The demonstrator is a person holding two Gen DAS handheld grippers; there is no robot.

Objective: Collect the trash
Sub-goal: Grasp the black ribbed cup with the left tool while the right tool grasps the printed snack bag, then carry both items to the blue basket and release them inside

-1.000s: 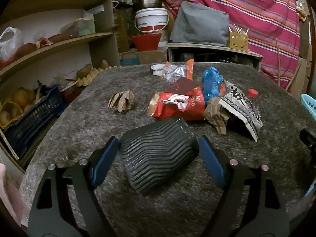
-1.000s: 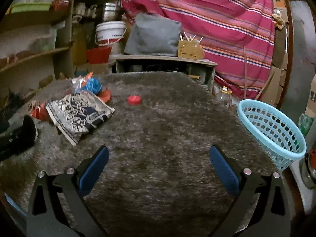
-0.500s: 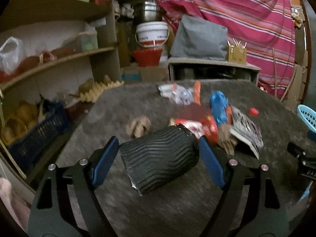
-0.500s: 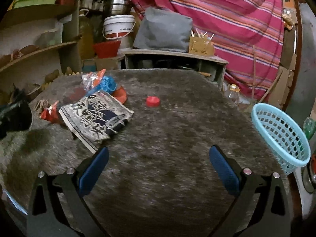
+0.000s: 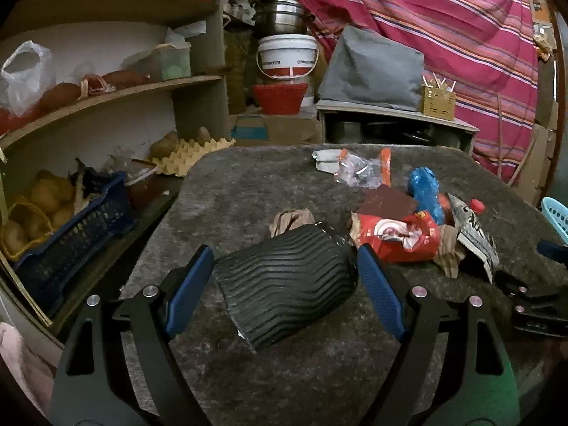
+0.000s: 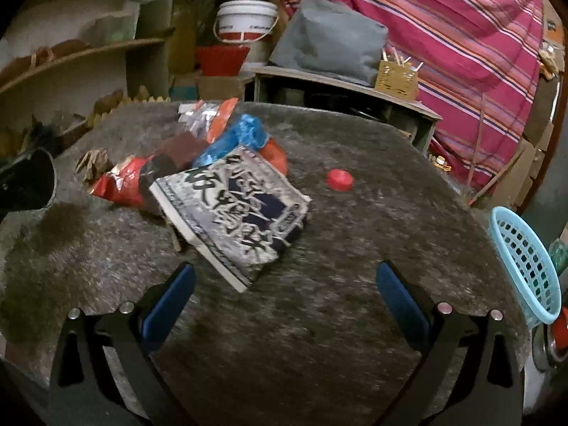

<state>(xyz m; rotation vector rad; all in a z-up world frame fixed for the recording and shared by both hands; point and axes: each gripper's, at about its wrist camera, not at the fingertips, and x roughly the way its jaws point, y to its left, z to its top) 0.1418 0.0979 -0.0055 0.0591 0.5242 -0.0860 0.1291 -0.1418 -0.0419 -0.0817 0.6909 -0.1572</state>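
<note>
1. At the far left, shelves (image 5: 106,96) hold a white plastic bag, reddish vegetables and a dark blue crate (image 5: 74,238) of potatoes.
2. The left claw (image 5: 285,277) angles downward over the grey felt-covered table (image 5: 230,191); its two blue pads press on the sides of a black ribbed cup (image 5: 284,280), which lies sideways between them, its open end toward the camera and its body lifted clear of the table.
3. Just behind the cup sits a crumpled brown paper (image 5: 291,218).
4. To the right of the cup lies the trash pile: a red snack bag (image 5: 397,234), a dark red wrapper above it, a blue plastic bag (image 5: 424,188), a clear wrapper with orange trim (image 5: 358,167) farther back, and a black-and-white printed packet (image 6: 234,213).
5. A red bottle cap (image 6: 340,179) lies apart from the pile, on bare felt to its right.
6. The right claw (image 6: 284,294) tilts downward over the table near the printed packet; its blue pads stand wide apart with nothing between them, and the packet's near corner lies just ahead of them.
7. At the far right, off the table's edge, stands a light blue basket (image 6: 525,266).
</note>
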